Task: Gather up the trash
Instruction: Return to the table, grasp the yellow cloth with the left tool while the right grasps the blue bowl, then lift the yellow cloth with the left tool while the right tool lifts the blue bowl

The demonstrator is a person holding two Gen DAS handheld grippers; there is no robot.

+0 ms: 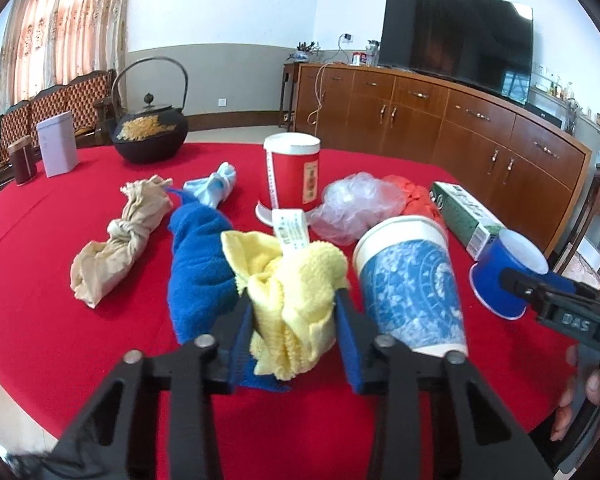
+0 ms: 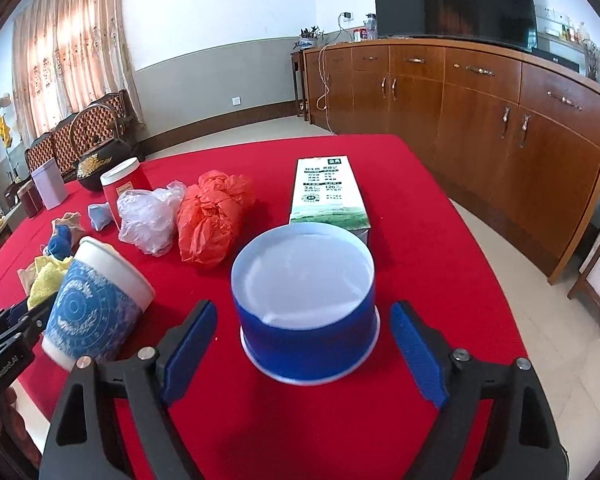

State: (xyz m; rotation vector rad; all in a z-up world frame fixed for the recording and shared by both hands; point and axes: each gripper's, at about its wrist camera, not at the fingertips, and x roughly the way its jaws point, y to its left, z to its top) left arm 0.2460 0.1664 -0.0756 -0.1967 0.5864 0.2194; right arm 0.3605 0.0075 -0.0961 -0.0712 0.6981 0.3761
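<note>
My left gripper (image 1: 294, 312) is shut on a yellow cloth (image 1: 292, 280) just above the red tablecloth (image 1: 60, 312). A blue towel (image 1: 198, 264) lies to its left. A large blue-patterned paper cup (image 1: 412, 280) leans to its right, also in the right wrist view (image 2: 96, 300). My right gripper (image 2: 304, 344) is open, its jaws on either side of a small blue paper cup (image 2: 306, 320), not touching it. A clear plastic bag (image 2: 150, 216), an orange plastic bag (image 2: 212, 216) and a green-white carton (image 2: 326, 192) lie behind.
A beige knotted cloth (image 1: 116, 240), a light blue knotted cloth (image 1: 218, 186), a red canister (image 1: 294, 172), an iron teapot (image 1: 150, 128) and two tins (image 1: 56, 144) sit farther back. A wooden sideboard (image 2: 500, 112) with a TV stands beyond the table's right edge.
</note>
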